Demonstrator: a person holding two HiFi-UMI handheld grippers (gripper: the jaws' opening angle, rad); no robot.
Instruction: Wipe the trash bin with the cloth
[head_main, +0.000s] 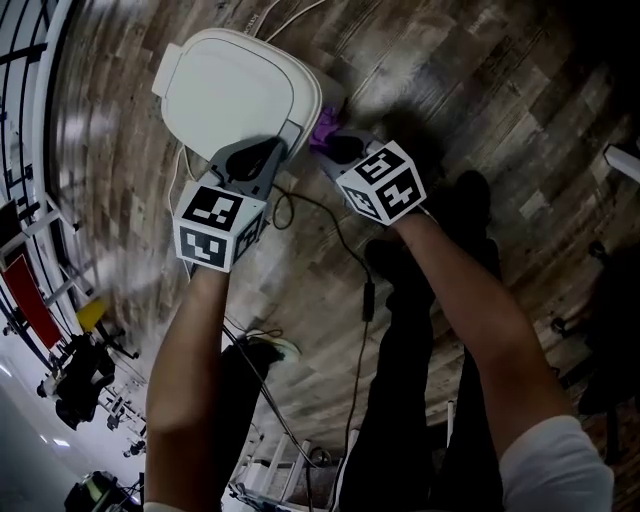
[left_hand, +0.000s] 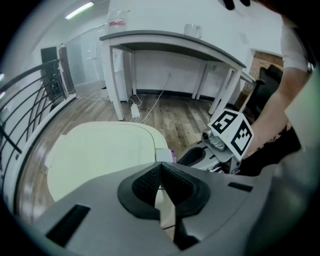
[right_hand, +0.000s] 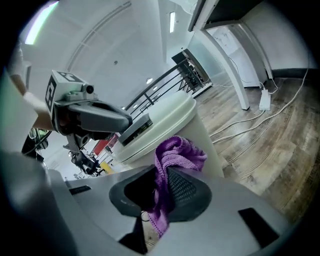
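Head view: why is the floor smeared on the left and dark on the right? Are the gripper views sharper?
Head view: the wood floor streaks, likely motion blur, at left and falls into shadow at right; the trash bin is bright. Left gripper view: fisheye bending, dark corners, bin fairly sharp. Right gripper view: same curving; the purple cloth is crisp.

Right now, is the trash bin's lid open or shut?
Shut. The lid lies flat on the trash bin, its rim seated against the body in the right gripper view; no gap shows.
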